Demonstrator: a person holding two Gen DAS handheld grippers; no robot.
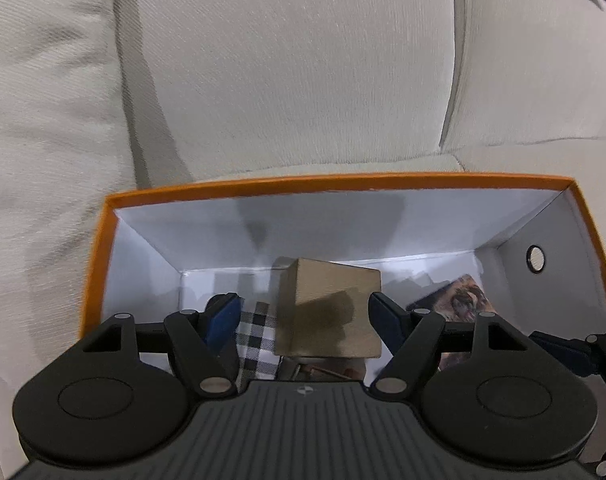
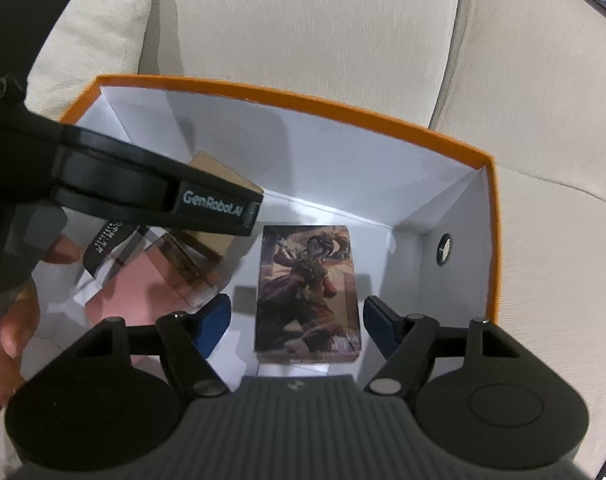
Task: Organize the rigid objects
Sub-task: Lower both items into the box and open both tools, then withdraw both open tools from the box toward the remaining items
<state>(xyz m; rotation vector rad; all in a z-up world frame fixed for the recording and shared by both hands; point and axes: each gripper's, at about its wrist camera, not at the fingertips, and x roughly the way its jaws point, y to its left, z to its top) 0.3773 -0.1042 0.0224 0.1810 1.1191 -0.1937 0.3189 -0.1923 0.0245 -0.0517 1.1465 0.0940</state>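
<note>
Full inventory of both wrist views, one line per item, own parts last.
shoebox: 1, orange outside, white inside, on sofa
sofa: 1, beige, under and behind the box
cardboard box: 1, brown, inside, left part
illustrated card box: 1, printed art, flat on box floor, right part
checked item: 1, black-white, beside cardboard box
pink item: 1, box floor, left
left gripper: 1, black, fingers open around cardboard box
right gripper: 1, black, fingers open around card box
hand: 1, left edge
</note>
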